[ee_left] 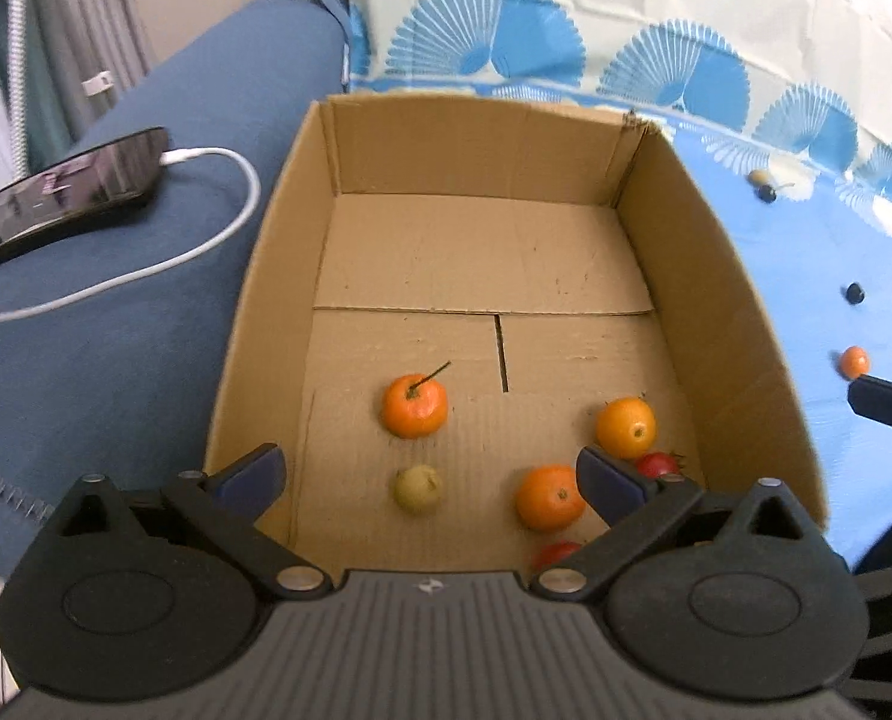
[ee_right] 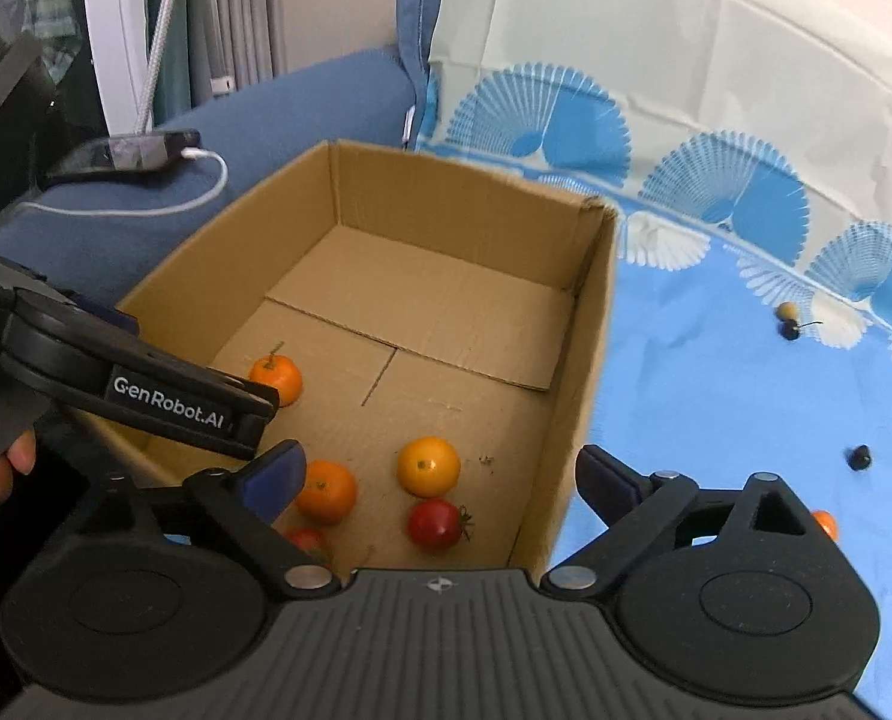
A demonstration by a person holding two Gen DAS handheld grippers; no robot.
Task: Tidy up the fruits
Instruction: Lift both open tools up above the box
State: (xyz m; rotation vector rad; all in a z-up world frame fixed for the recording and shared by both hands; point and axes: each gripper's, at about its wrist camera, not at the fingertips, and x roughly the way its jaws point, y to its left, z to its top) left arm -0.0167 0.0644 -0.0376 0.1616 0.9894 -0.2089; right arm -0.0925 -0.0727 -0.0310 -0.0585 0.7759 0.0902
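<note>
An open cardboard box holds three oranges, one with a stem, two others, a small yellow-green fruit and two red tomatoes. My left gripper is open and empty above the box's near end. My right gripper is open and empty over the box's near right corner. Loose on the blue cloth lie a small orange fruit, dark berries and a yellowish fruit.
The box sits on a blue patterned cloth beside a blue sofa arm. A phone with a white charging cable lies on that arm. The other gripper's body crosses the box's left side.
</note>
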